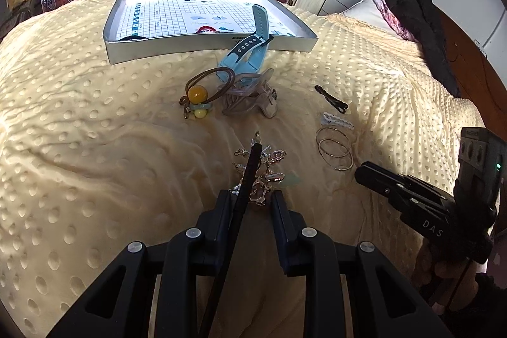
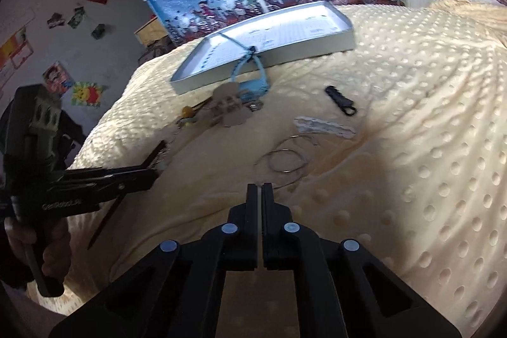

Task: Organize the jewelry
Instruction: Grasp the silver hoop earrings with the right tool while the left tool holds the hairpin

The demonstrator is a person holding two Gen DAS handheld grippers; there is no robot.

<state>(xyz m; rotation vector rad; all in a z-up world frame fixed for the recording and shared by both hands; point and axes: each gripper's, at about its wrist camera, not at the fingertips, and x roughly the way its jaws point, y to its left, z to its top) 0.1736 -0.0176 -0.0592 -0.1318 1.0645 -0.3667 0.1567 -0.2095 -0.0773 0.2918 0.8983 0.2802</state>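
Note:
My left gripper is open over the yellow blanket. A black hair stick with a silvery flower ornament runs between its fingers, close to the left one. My right gripper is shut, its tips at the near edge of the thin metal hoops; whether it pinches the wire is hidden. In the left wrist view it sits just right of the hoops. Farther back stands a white tray with a blue watch strap draped over its front rim.
On the blanket lie a brown hair tie with yellow beads, a clear claw clip, a black clip and a white clip. A red band is in the tray. Pillows and dark clothing fill the right.

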